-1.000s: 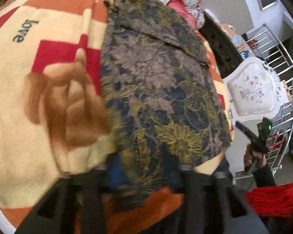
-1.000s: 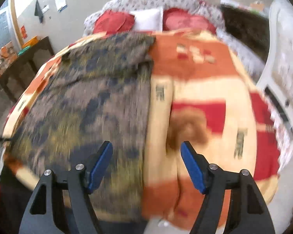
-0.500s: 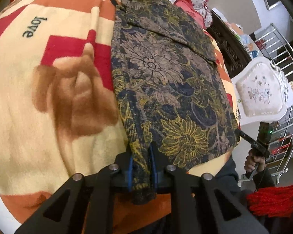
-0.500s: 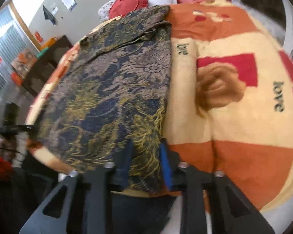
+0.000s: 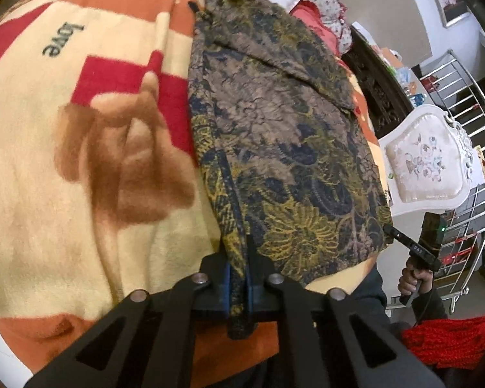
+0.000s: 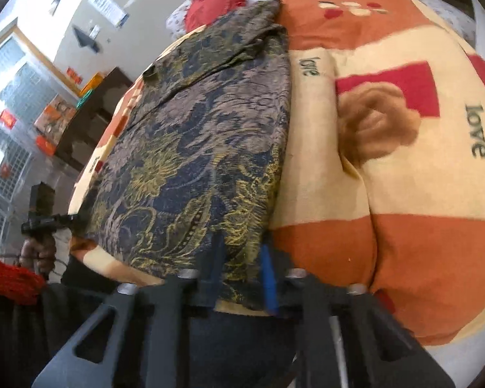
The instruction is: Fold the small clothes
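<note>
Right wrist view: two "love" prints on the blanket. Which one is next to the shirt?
The upper-left print, lying right beside the shirt edge. The other print lies farther right, past the brown figure.

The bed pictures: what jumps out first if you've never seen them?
First, the dark flowery garment spread along one side of the bed. Under it lies a bright blanket in orange, cream and red, with a brown bear and the word "love". Both grippers, left and right, are shut on the garment's near edge.
</note>
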